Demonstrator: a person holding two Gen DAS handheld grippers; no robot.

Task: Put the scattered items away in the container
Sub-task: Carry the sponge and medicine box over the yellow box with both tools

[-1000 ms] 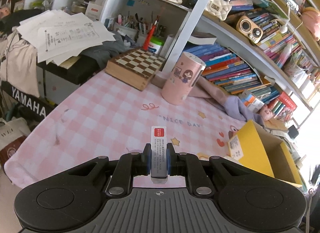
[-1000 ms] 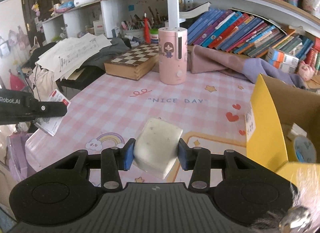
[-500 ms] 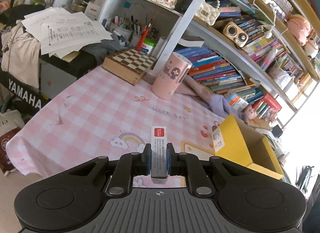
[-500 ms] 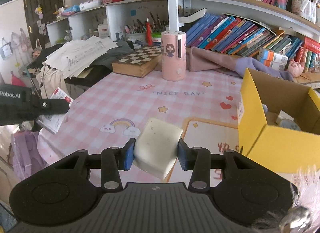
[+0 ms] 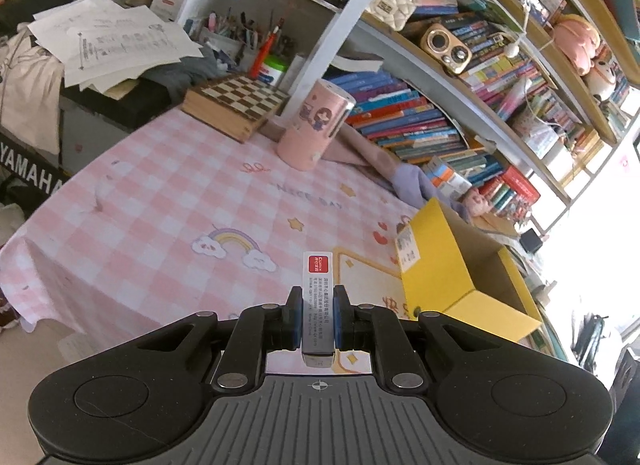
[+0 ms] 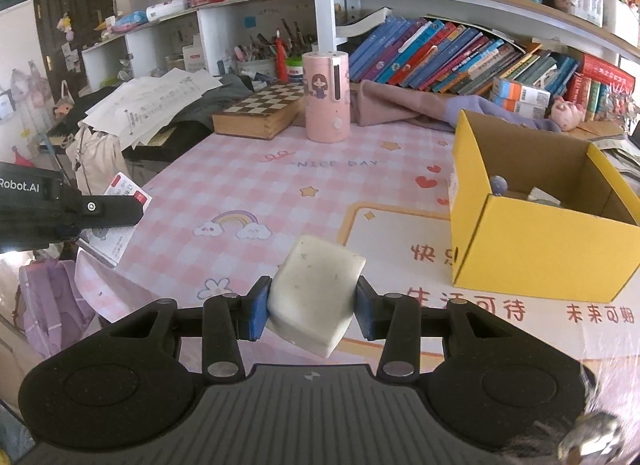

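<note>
My left gripper (image 5: 316, 315) is shut on a thin white box with a red label (image 5: 317, 293), held above the near edge of the pink checked tablecloth (image 5: 168, 201). It also shows in the right wrist view (image 6: 120, 221) at the far left. My right gripper (image 6: 312, 305) is shut on a white speckled block (image 6: 316, 293), held above the table's near side. The open yellow cardboard box (image 6: 532, 241) stands to the right, with a few small items inside (image 6: 520, 193). It also shows in the left wrist view (image 5: 444, 265) at the right.
A pink cylinder holder (image 6: 326, 99) and a wooden chessboard box (image 6: 260, 109) stand at the table's back. A purple cloth (image 6: 420, 105) lies before rows of books (image 6: 460, 57). Loose papers (image 6: 148, 101) and dark clothes pile at the back left.
Both grippers have drawn back toward the table's near edge and higher, each keeping its item. The yellow box now shows more fully to the right.
</note>
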